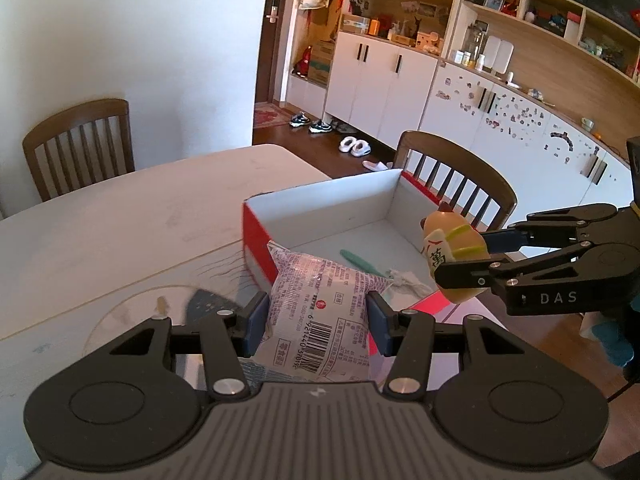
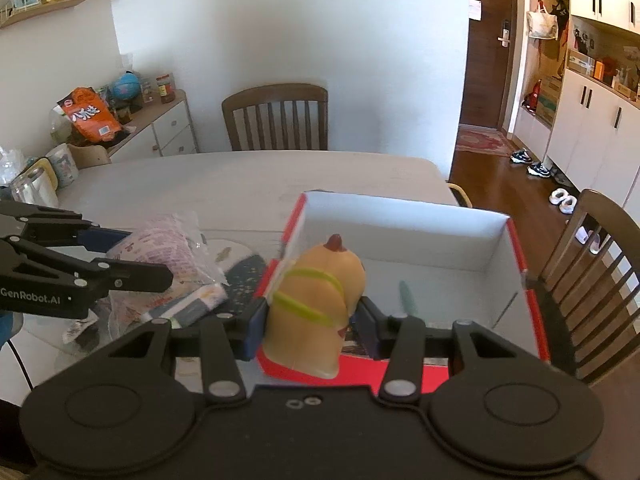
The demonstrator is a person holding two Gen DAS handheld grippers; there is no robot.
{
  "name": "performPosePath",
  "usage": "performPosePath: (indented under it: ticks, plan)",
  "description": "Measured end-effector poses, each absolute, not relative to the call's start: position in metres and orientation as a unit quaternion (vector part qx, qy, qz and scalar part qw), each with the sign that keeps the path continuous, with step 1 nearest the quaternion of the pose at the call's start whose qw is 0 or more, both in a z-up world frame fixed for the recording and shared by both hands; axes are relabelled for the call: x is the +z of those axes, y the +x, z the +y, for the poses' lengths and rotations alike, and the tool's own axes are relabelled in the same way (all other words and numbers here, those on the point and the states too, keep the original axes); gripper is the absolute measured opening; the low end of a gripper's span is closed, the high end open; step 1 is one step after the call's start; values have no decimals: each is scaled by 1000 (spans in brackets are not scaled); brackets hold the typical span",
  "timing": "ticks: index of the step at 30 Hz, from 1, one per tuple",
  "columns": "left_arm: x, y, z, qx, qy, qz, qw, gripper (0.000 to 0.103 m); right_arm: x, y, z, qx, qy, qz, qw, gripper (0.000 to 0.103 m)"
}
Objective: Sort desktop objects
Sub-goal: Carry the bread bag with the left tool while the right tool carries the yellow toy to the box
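Note:
My left gripper (image 1: 318, 322) is shut on a purple-and-white snack packet (image 1: 320, 304), held at the near corner of a red box with a white inside (image 1: 256, 236). My right gripper (image 2: 314, 316) is shut on a tan hot-dog-shaped toy (image 2: 316, 300) with yellow-green stripes, over the box's near red rim (image 2: 400, 380). In the left wrist view the same toy (image 1: 452, 244) hangs above the box's right side in the right gripper (image 1: 460, 268). The packet (image 2: 160, 248) and left gripper (image 2: 132, 256) show at the left of the right wrist view. A green pen-like item (image 1: 358, 262) lies inside the box.
The box sits on a white table (image 1: 120, 216) near its right edge. A crumpled white scrap (image 1: 404, 280) lies in the box. A packet and a dark patterned item (image 2: 244, 276) lie left of the box. Wooden chairs (image 2: 276, 120) (image 1: 460, 176) stand beyond and right of the table.

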State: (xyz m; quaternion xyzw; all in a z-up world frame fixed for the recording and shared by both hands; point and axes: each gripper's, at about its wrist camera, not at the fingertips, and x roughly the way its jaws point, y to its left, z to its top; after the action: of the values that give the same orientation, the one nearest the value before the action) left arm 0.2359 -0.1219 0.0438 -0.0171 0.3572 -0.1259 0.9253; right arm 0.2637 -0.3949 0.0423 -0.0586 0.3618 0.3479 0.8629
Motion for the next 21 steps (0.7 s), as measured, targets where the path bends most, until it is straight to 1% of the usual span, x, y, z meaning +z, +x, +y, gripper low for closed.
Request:
performPosePath:
  ticks: [10, 21]
  plan:
    - [35, 273, -158, -137, -7, 364, 921, 51, 31, 294, -424, 331, -58, 369, 867, 47]
    - [21, 316, -182, -134, 13, 378, 916, 51, 19, 324, -434, 318, -75, 375, 868, 47]
